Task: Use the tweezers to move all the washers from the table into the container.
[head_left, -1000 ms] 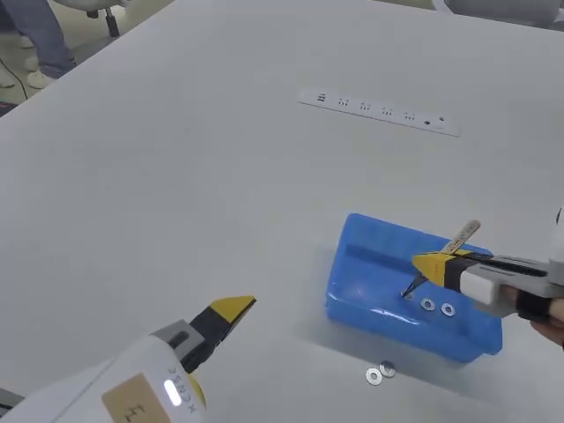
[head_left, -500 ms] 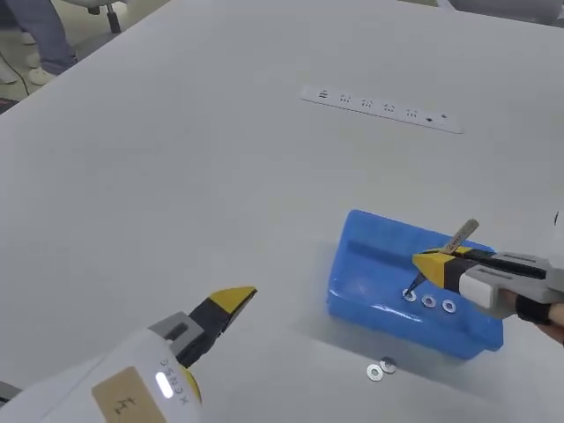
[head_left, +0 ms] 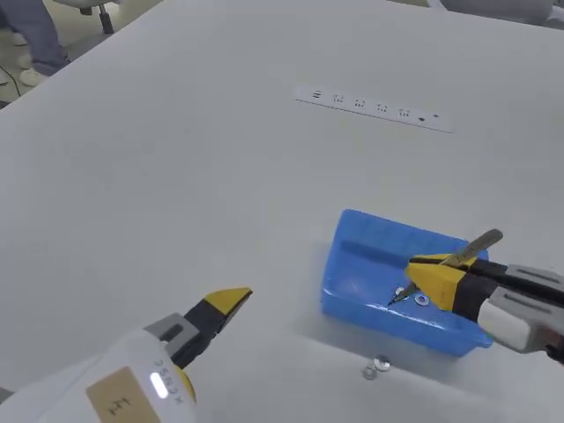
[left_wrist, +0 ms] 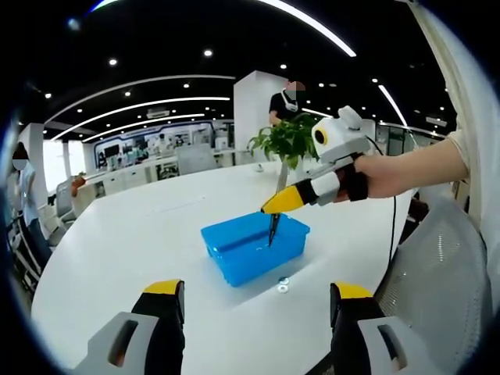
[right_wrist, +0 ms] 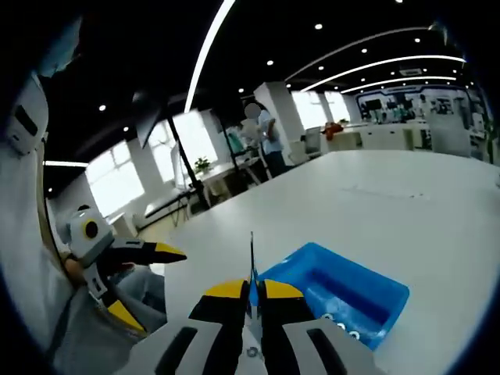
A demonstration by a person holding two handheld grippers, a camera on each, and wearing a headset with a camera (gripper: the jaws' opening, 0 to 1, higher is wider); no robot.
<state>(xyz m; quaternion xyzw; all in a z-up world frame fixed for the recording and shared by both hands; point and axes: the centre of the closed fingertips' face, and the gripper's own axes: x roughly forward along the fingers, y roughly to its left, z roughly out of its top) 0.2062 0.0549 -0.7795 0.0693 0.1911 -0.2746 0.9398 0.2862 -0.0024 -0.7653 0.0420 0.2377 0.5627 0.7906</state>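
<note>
right gripper (head_left: 430, 271): jaws clamped on tweezers (head_left: 471, 247), tips in container (head_left: 374, 240)
left gripper (left_wrist: 254, 293): jaws wide apart, empty, lower left
washers (head_left: 376, 367): two on surface (head_left: 176, 176) below container

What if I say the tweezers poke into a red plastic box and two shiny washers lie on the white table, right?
Not red: the head view shows the thin metal tweezers poking into a blue plastic box, with two shiny washers lying on the white table.
</note>
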